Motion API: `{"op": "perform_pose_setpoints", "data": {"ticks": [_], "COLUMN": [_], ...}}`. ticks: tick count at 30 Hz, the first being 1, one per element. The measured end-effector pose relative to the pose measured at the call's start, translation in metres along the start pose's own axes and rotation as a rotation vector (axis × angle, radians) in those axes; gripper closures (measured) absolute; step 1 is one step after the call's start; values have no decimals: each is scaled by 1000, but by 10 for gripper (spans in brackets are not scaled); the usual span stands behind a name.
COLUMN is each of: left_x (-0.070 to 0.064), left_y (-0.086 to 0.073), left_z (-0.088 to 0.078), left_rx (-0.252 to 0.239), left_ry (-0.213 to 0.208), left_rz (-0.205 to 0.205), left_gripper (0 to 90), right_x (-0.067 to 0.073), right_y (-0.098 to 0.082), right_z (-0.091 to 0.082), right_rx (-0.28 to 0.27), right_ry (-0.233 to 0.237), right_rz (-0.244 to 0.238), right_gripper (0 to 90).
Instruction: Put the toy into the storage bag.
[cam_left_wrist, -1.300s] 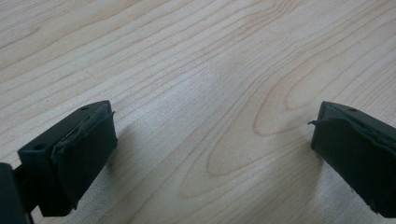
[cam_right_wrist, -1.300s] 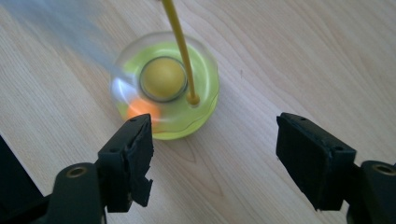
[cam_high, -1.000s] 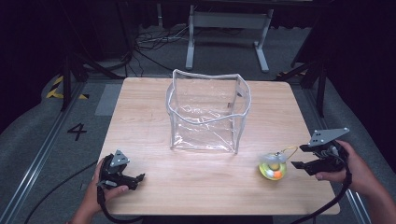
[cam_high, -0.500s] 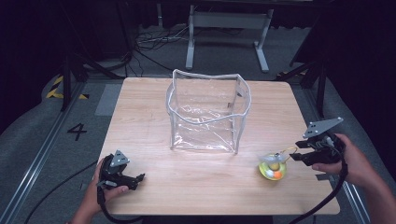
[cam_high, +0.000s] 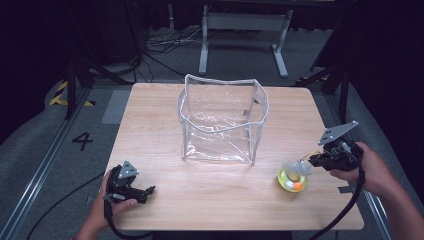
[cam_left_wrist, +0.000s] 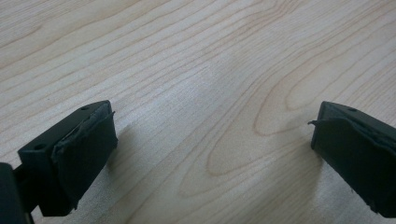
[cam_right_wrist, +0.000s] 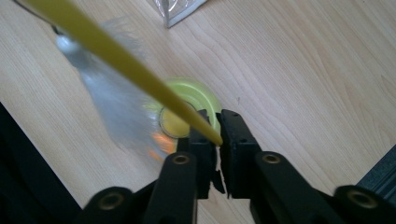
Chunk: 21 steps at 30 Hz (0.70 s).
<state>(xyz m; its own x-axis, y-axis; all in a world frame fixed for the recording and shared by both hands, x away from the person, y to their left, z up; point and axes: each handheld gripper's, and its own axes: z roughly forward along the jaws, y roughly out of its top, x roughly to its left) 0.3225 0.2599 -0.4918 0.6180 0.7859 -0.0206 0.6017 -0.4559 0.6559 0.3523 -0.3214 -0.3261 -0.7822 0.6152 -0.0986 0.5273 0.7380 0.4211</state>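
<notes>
Toy: a small cat toy with a round yellow-green base, an orange spot in it, a pale feather tuft and a thin yellow stick; the base sits on the table near its right front part, in front of and to the right of the clear bag.
Stick: it rises slanting from the base toward the right hand-held gripper; in the right gripper view its end lies between the two black jaws.
Feather: whitish and blurred, hanging beside the stick above the base.
Right hand-held gripper: jaws have just been closing and now stand pressed together on the end of the yellow stick; held in a hand at the table's right edge, pointing left toward the toy.
Clear bag: a see-through plastic bag with a pale rim, standing open near the middle of the table, apart from the toy.
Left hand-held gripper: jaws spread wide with bare wood between them; held in a hand at the front left corner, well apart from the toy.
Table: light wood, with a grey floor around it.
</notes>
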Motion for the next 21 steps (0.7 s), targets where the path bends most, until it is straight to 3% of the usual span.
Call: {"op": "perform_pose_setpoints", "data": {"ticks": [13,21], "left_x": [0,0], "left_y": [0,0], "left_z": [0,0], "left_rx": [0,0], "left_ry": [0,2], "left_rz": [0,0], "left_gripper": [5,5], "right_x": [-1,-7], "right_y": [11,18], "right_z": [-5,-17], "right_rx": [41,28], "right_ry": [-36,-48], "right_rz": [-24,-19], "right_gripper": [882,882]}}
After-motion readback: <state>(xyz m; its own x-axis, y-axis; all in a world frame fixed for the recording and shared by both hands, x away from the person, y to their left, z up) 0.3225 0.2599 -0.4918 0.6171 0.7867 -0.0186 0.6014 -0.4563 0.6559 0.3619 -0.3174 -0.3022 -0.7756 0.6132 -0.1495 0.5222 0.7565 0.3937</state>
